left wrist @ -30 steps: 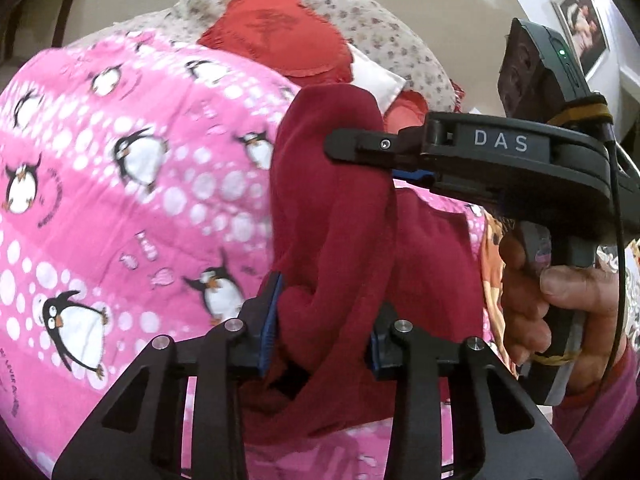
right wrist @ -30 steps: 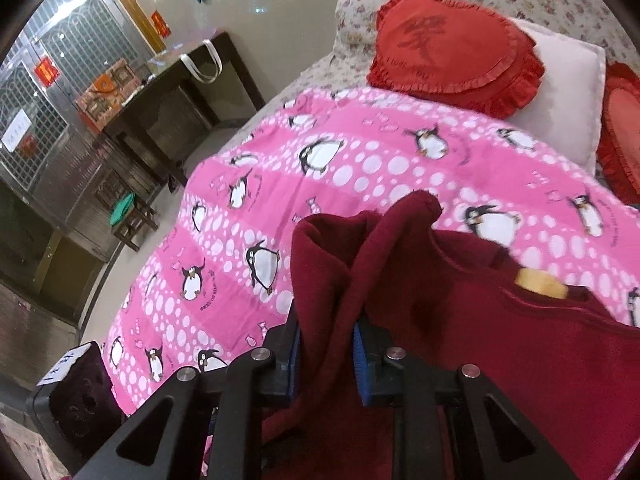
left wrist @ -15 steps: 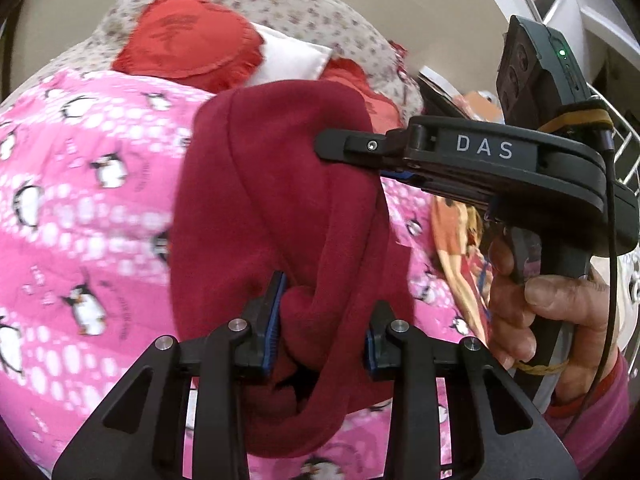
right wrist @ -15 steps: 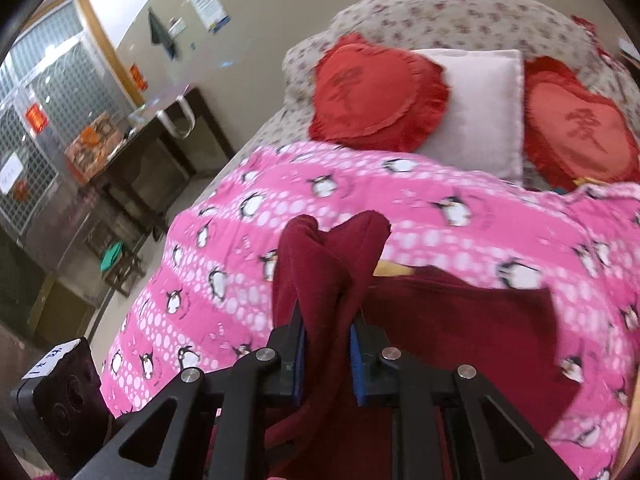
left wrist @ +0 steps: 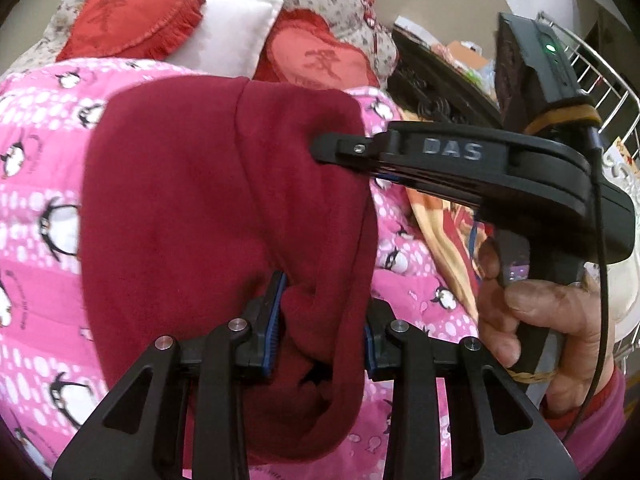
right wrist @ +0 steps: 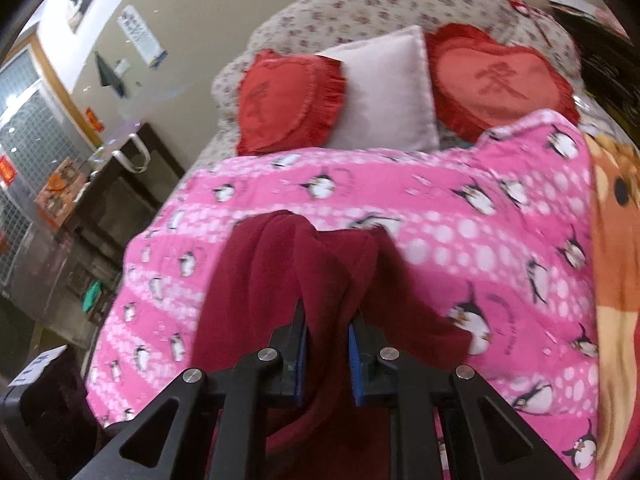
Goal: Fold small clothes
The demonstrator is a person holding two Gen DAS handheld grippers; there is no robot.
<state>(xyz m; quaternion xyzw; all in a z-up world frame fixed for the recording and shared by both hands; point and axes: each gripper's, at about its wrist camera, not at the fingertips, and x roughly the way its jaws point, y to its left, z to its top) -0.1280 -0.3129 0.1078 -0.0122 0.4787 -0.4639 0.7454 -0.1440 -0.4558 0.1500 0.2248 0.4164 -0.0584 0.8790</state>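
Both tools pinch the dark red garment [left wrist: 224,208]: the left tool [left wrist: 322,340] holds a bunched fold, and the right tool [right wrist: 328,344], its jaws just closing further, holds another edge. The garment hangs lifted over the pink penguin blanket [right wrist: 440,216] on the bed. To fold well, keep both grips firm and level, then lay the cloth down flat.

Both hand-held grippers, left [left wrist: 320,332] and right [left wrist: 324,152], clamp the maroon garment [left wrist: 208,216] above the penguin blanket [left wrist: 36,184].

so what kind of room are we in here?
Most likely a bedroom at home: a pink penguin-print blanket spread over a bed, heart-shaped red cushions and a white pillow at its padded floral headboard.
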